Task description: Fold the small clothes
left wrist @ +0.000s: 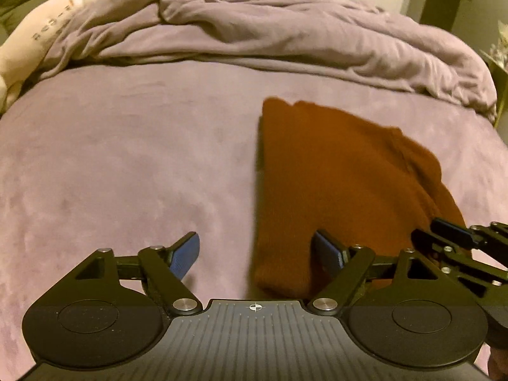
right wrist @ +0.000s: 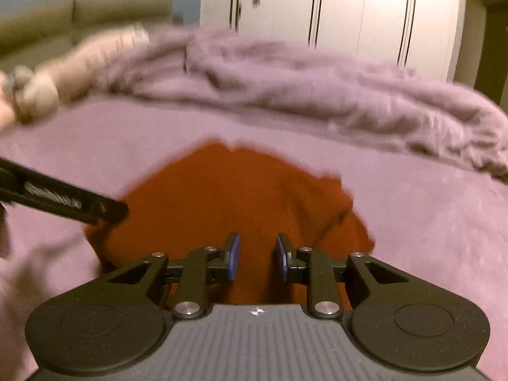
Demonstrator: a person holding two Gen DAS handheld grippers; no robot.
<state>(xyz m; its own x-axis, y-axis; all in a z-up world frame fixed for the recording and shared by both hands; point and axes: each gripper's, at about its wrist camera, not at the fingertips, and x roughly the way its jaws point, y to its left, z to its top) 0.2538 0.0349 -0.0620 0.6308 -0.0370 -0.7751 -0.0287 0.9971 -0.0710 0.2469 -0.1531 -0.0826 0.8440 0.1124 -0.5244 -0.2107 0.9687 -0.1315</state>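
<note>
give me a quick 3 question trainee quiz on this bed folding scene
1. True or false: the rust-orange knitted garment lies on the mauve plush bedspread.
2. Which claw stands wider open: left claw or right claw?
3. What is bunched along the far side of the bed? A) crumpled lilac blanket B) blue towel C) striped pillow

Key: 1 true; 2 left; 3 A

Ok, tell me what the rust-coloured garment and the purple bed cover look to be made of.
Rust-coloured garment: seemingly a soft knit, matte; faint ribbed lines run along its length and its edges lie thick and rounded. The picture is too blurred to name the fibre.
Purple bed cover: looks like plush fleece or velour; a slight sheen with darker mottled patches suggests a brushed nap, though that is only a guess.
</note>
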